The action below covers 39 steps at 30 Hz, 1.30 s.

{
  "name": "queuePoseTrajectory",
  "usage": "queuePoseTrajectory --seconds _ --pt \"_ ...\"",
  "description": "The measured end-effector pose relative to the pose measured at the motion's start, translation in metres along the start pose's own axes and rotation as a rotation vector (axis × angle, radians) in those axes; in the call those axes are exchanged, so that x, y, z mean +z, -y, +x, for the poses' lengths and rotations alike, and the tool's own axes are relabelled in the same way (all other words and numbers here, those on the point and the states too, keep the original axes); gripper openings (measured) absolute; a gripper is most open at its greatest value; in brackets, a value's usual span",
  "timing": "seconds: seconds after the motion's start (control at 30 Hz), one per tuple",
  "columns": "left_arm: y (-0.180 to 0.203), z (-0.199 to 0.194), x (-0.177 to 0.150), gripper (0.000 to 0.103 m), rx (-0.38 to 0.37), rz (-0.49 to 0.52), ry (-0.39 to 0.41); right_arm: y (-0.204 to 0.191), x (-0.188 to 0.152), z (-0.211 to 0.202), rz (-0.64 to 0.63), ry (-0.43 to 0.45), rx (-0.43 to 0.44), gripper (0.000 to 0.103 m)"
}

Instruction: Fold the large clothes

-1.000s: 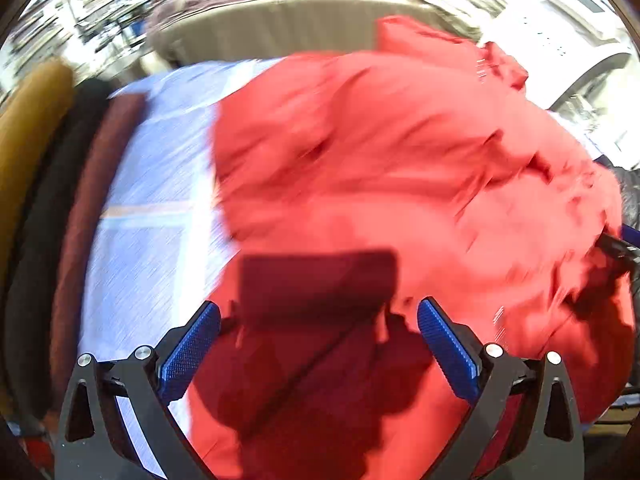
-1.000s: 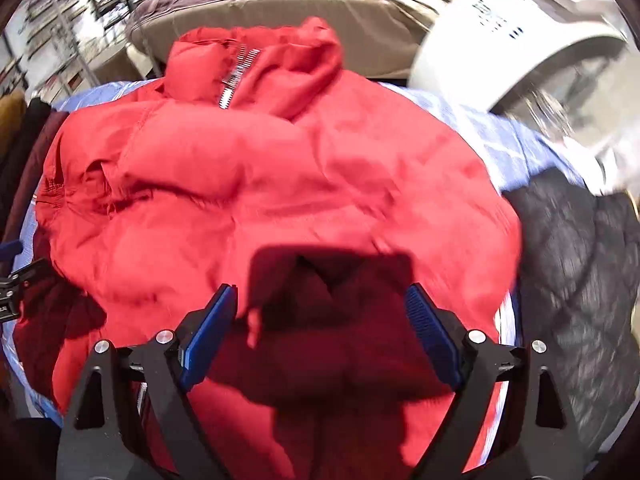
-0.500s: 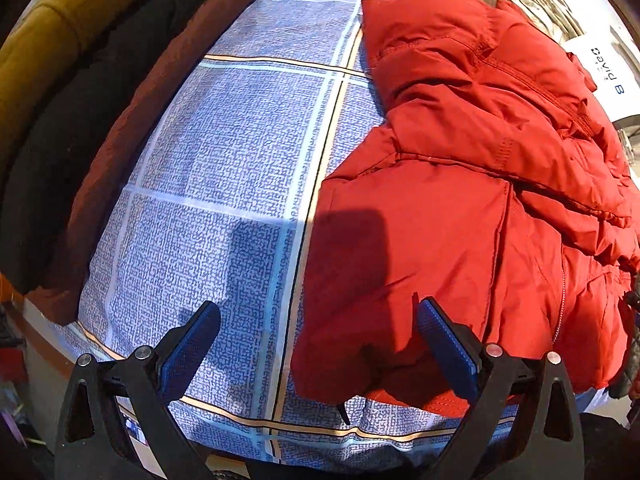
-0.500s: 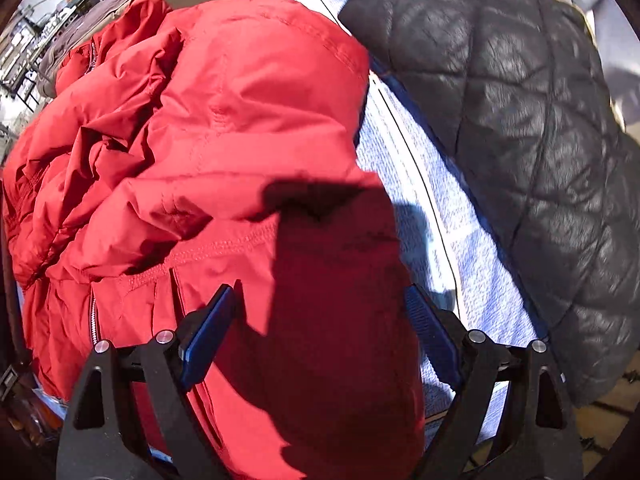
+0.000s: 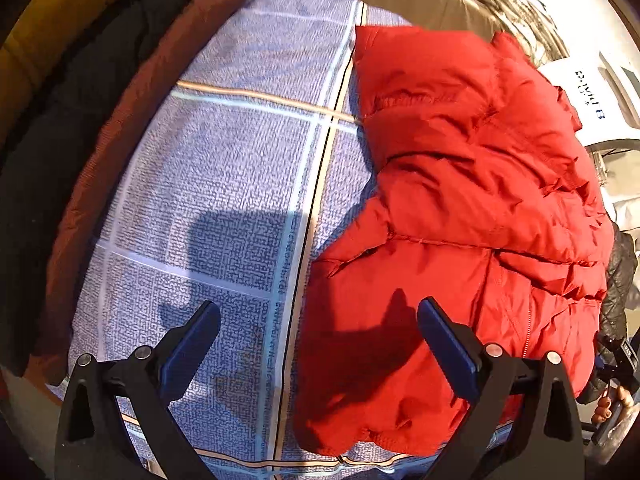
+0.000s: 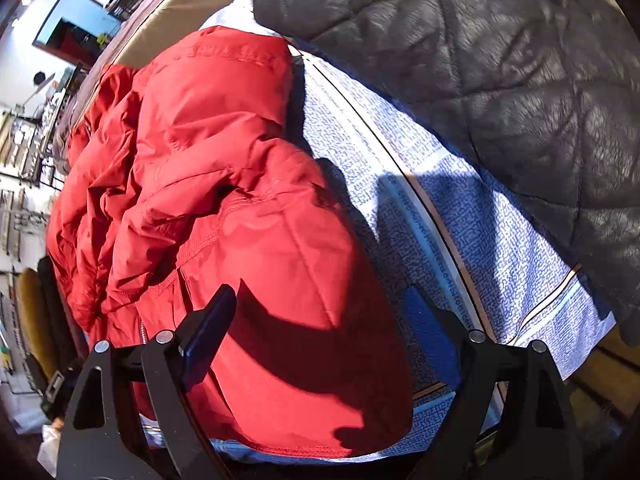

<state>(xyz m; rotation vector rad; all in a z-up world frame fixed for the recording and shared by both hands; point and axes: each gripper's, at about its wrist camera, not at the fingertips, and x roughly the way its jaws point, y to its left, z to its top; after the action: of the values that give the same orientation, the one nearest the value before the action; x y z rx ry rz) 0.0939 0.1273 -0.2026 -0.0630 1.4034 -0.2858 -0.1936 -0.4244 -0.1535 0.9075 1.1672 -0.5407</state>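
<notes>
A red puffer jacket (image 5: 472, 184) lies rumpled on a blue patterned sheet (image 5: 224, 168). In the left wrist view it fills the right half. My left gripper (image 5: 318, 332) is open and empty, hovering over the jacket's lower left hem and the sheet beside it. In the right wrist view the red jacket (image 6: 224, 184) fills the left and middle. My right gripper (image 6: 324, 328) is open and empty above the jacket's lower right corner, its right finger over the sheet (image 6: 472, 240).
A black quilted jacket (image 6: 500, 80) lies on the sheet to the right of the red one. Dark, maroon and mustard clothes (image 5: 80, 128) are piled along the sheet's left edge. A beige couch back (image 5: 420, 4) stands behind. The sheet's front edge is close below both grippers.
Both grippers pulled back and apart from over the jacket's middle, left one toward its left hem, right one toward its right corner. Both stayed open. The jacket now lies still.
</notes>
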Motion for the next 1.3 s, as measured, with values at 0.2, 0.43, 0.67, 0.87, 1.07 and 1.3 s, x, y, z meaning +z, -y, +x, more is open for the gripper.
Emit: queuePoseTrajectory --seconds 0.2,0.43,0.67,0.87,1.07,1.3 --pt "0.011 0.054 -0.029 0.097 -0.145 -0.032 -0.168 0.029 -0.016 0.034 0.182 -0.149 0.122 0.09" --pt "0.025 0.06 -0.046 0.098 -0.089 -0.026 -0.132 0.013 -0.034 0.036 0.101 -0.189 0.158 0.09" --pt "0.026 0.049 -0.028 0.067 -0.166 -0.04 -0.146 -0.006 -0.029 0.028 -0.021 -0.176 0.077 0.061" --pt "0.02 0.033 -0.032 0.032 -0.254 -0.059 -0.118 -0.014 -0.033 0.018 -0.078 -0.153 0.119 0.029" --pt "0.009 0.008 -0.04 0.017 -0.344 -0.047 -0.097 -0.011 -0.039 0.002 -0.088 -0.172 0.215 0.015" --pt "0.001 -0.028 -0.063 0.015 -0.37 0.019 -0.128 -0.012 -0.062 -0.021 -0.12 -0.233 0.252 0.013"
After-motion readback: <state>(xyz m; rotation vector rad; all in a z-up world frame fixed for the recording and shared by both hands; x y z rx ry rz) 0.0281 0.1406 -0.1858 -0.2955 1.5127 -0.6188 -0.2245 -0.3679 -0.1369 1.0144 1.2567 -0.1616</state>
